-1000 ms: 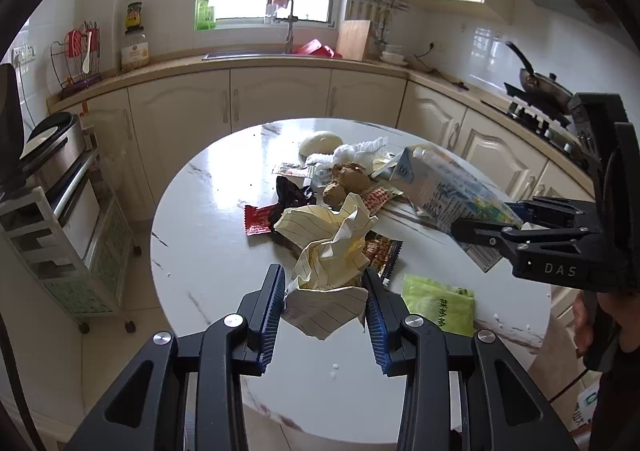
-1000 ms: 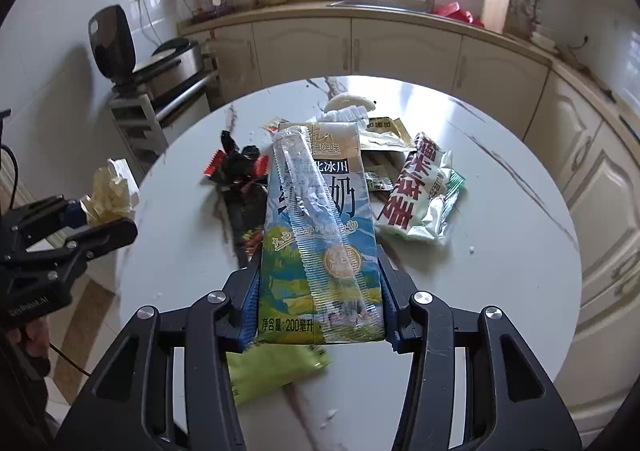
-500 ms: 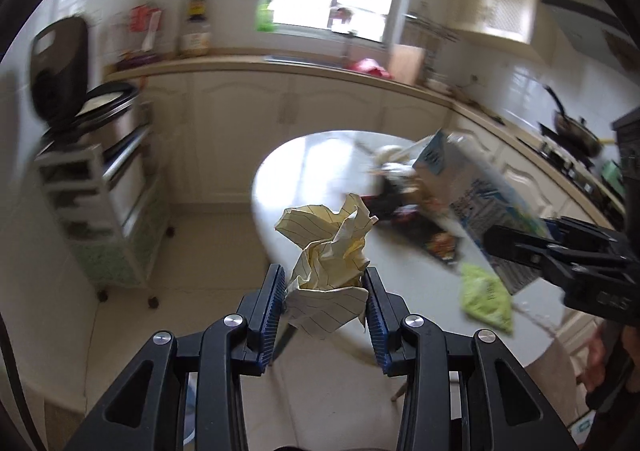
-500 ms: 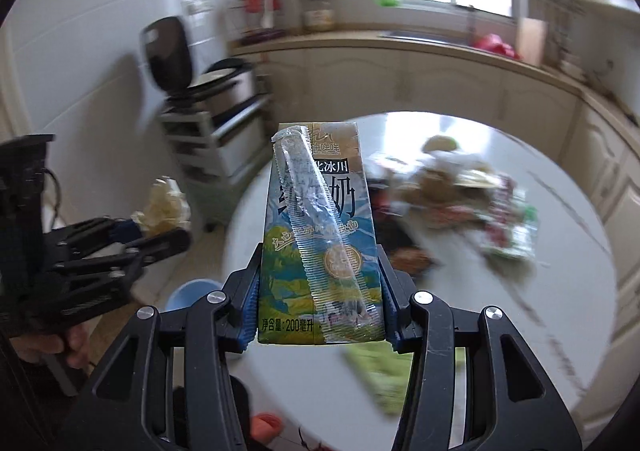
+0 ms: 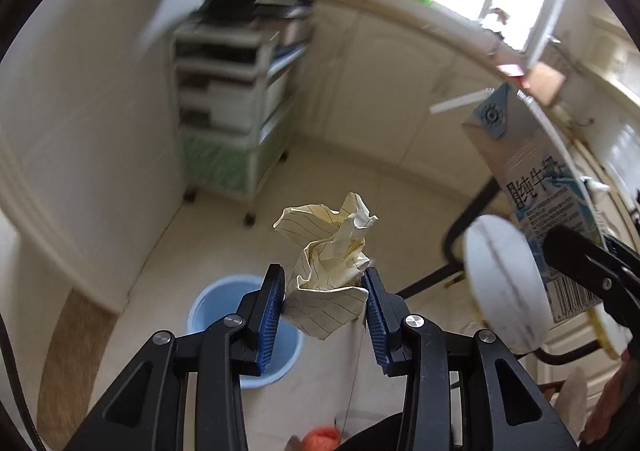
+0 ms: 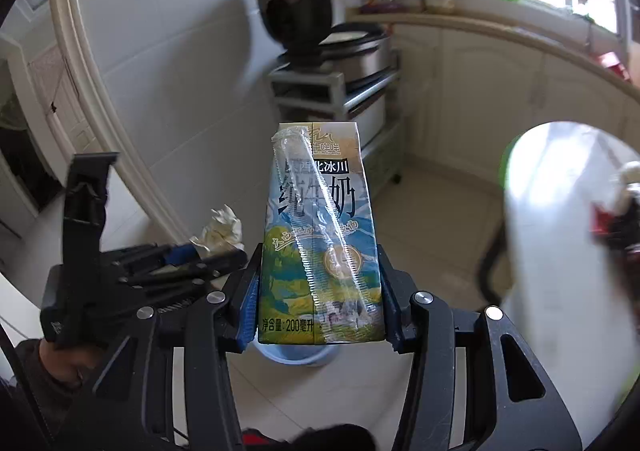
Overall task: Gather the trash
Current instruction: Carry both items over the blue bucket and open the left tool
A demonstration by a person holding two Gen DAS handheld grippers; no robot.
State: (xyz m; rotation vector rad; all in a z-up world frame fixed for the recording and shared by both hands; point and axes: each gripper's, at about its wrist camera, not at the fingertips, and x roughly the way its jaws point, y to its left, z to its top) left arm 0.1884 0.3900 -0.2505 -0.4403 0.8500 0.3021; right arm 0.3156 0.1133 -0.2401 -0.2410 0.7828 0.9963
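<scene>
The left gripper (image 5: 324,291) has its blue-padded jaws pinching a crumpled ball of lined paper (image 5: 330,251), which sticks up well past the fingertips. Right below it on the tiled floor sits a blue bucket (image 5: 212,311), partly hidden behind the left finger. The right gripper (image 6: 320,291) is clamped on both sides of a milk carton (image 6: 320,235), held upright, with a wrapped straw (image 6: 320,219) stuck diagonally across its front. A sliver of the same bucket (image 6: 296,357) peeks out under the carton. Off to the side there's a white shelf cart (image 5: 228,107) against the wall with a black cooker (image 6: 304,3) on top, and the edge of the white table (image 6: 560,251) on the right.
</scene>
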